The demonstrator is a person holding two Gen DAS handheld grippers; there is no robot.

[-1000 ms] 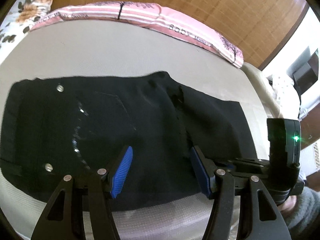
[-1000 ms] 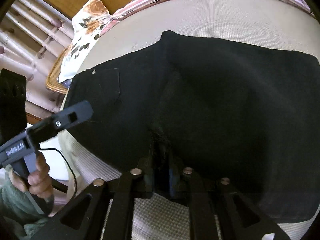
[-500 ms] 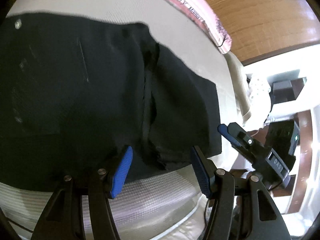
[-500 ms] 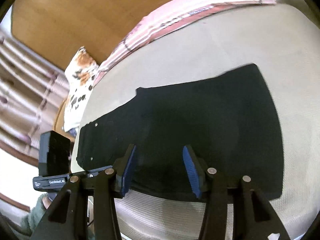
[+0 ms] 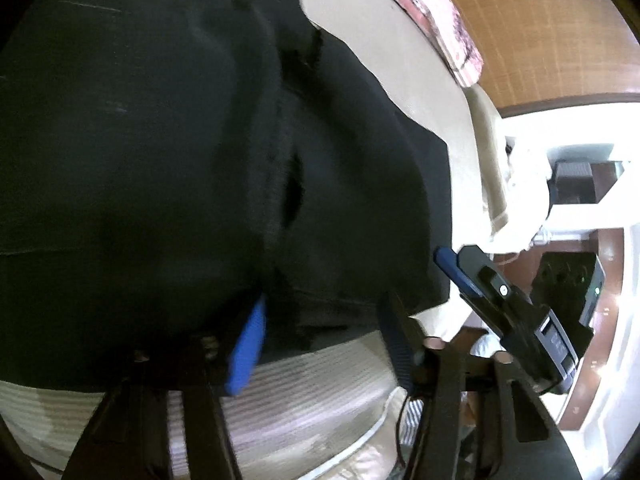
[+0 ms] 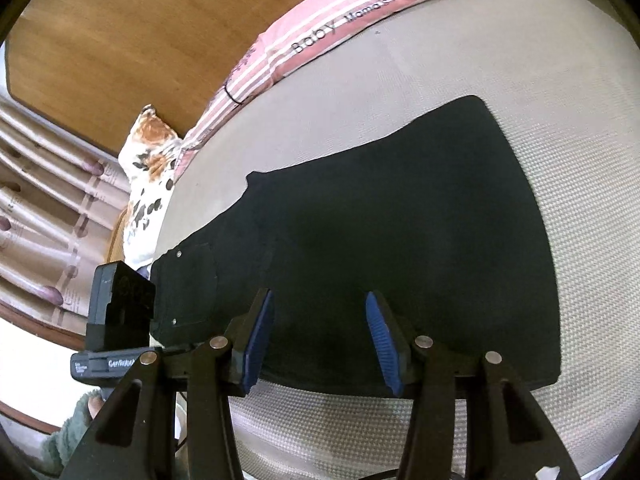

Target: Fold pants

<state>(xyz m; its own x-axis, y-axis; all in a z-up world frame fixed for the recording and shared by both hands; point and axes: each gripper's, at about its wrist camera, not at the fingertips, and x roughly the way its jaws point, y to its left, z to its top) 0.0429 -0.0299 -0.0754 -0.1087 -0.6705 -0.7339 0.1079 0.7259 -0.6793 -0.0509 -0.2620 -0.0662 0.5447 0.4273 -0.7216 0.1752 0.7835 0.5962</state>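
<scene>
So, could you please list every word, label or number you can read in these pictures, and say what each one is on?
"Baby" on the pink striped pillow, right wrist view.
"Mama's" beside it on the same pillow; the letters that follow blur out.
"Genrobot", its end hidden, on the left gripper, right wrist view.
A small label left of that word: too small to read.
A label on the right gripper, left wrist view: blurred.
The black pants: no text.

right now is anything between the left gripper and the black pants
Nothing visible. The left gripper is open, its blue pads straddling the near edge of the black pants on the bed. The right gripper is open too, off to the side.
</scene>
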